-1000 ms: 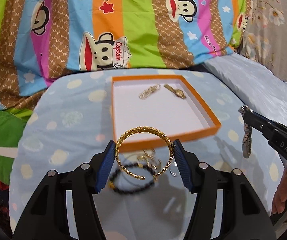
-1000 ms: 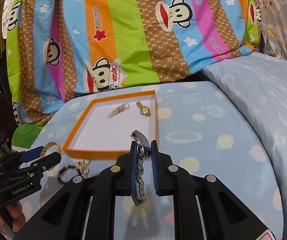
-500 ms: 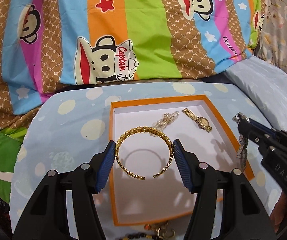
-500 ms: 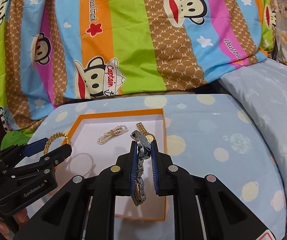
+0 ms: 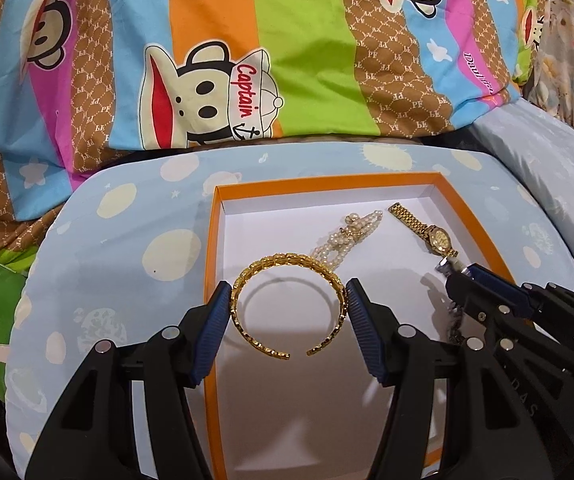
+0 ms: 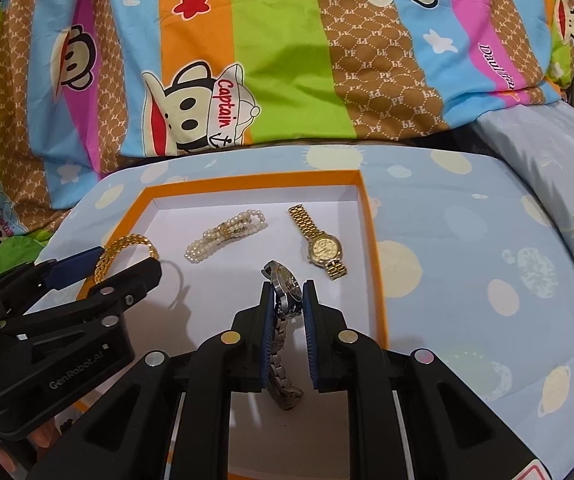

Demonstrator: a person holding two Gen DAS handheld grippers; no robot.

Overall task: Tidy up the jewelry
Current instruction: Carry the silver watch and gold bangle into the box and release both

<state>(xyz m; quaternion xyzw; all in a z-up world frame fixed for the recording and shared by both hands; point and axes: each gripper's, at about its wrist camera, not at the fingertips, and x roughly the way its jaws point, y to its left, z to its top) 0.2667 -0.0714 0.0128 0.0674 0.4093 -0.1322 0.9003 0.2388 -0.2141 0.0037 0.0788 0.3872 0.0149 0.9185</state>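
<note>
Tray (image 5: 439, 178): pearl bracelet (image 5: 343, 236) and gold watch (image 5: 439, 238) already lie near its far edge, watch toward the far right corner. Left gripper (image 5: 289, 312) clamps gold bangle (image 5: 287, 304) above tray's left half. Right gripper (image 6: 287, 308) pinches silver watch (image 6: 285, 300) above tray's right half. Both pieces not yet released; judged near completion.

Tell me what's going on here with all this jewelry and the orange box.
A person is sorting jewelry into an orange box on a bed, using a handheld gripper in each hand. The left gripper holds a gold bangle above the box's white floor. The right gripper is clamped on a silver watch, its band dangling, also over the box. A pearl bracelet and a gold watch already lie inside.
</note>
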